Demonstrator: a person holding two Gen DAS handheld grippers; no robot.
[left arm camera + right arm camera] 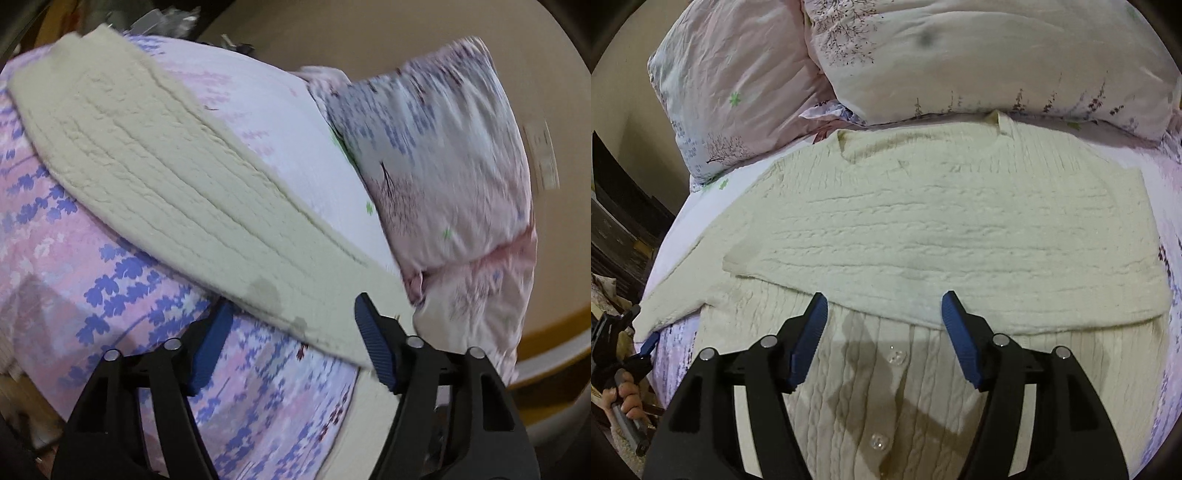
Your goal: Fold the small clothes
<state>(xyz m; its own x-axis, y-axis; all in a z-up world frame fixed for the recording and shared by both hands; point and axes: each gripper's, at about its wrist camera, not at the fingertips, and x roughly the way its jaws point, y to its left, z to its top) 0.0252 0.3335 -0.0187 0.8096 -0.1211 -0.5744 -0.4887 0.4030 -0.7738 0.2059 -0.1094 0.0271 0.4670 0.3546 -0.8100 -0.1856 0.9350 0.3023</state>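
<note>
My cream cardigan (pixel 923 229) lies folded on the bed (pixel 110 266), lower part cut off at frame bottom. My right tongs (pixel 882 314) and left tongs (pixel 291 314) hover open, empty. Pillows (pixel 746 92) crowd upper edge.

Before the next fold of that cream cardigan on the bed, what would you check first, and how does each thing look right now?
1. Right gripper empty, jaws apart: ok.
2. Left gripper empty, jaws apart over the sleeve: ok.
3. Cardigan top half folded flat over the buttons: ok.
4. Sleeve tucked in: not ok, it lies out to the side.
5. Pillows clear of the cardigan: cannot tell, they meet at its far edge.
</note>
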